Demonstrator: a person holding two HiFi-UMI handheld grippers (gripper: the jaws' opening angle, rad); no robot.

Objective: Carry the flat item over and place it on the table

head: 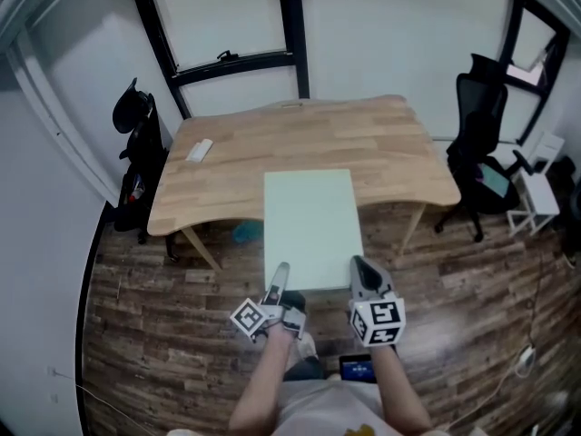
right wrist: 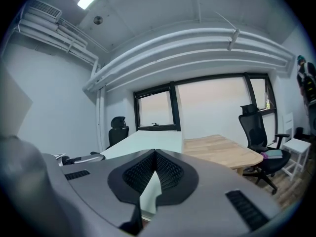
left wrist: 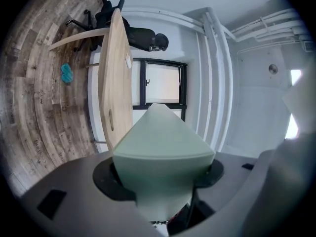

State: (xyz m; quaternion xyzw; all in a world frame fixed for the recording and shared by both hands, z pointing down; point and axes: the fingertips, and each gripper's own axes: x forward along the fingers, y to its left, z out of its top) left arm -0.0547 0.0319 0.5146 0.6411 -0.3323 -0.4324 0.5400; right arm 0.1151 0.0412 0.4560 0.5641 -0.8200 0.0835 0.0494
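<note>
A pale green flat board is held level in front of me, its far end reaching over the front edge of the wooden table. My left gripper is shut on the board's near left corner, and my right gripper is shut on its near right corner. In the left gripper view the board fills the gap between the jaws of the left gripper, with the table seen edge-on beyond. The right gripper pinches the thin edge of the board, and the table lies to its right.
A black office chair stands right of the table and another at its left. A small white object lies on the table's left part. A blue item is on the wood floor under the table. White shelving stands far right.
</note>
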